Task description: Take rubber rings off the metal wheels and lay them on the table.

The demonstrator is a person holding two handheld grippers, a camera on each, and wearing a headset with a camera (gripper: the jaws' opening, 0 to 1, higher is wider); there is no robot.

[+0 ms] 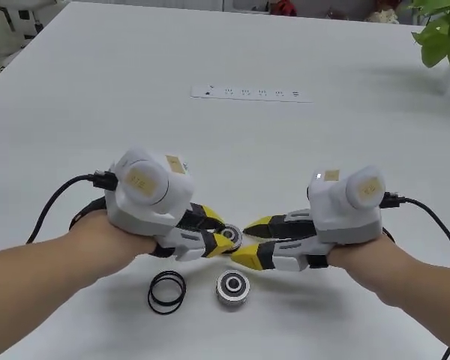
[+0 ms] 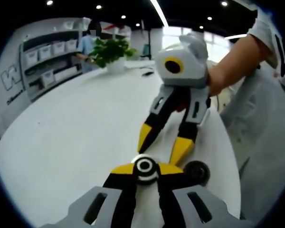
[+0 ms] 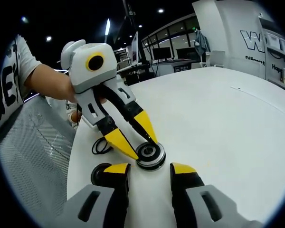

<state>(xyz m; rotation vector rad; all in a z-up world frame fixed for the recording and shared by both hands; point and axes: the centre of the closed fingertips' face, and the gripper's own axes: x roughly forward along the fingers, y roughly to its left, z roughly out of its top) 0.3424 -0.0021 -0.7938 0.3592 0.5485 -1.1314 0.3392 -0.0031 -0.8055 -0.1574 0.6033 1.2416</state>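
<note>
My left gripper [image 1: 223, 239] [image 2: 146, 169] is shut on a small metal wheel [image 1: 229, 237] [image 2: 145, 166] with a dark ring around it, held just above the white table [image 1: 285, 150]. My right gripper [image 1: 245, 241] [image 3: 149, 169] stands open right in front of that wheel [image 3: 150, 156], its yellow tips on either side of it without closing. In the left gripper view the right gripper [image 2: 160, 149] points in from above. A second wheel [image 1: 232, 288] [image 2: 197, 172] lies on the table below the grippers. Beside it lie loose black rubber rings [image 1: 166, 291] [image 3: 101, 146].
A white power strip [image 1: 251, 93] lies flat farther back on the table. A green plant [image 1: 441, 30] stands at the far right corner. Black cables [image 1: 56, 201] trail from both grippers across the table.
</note>
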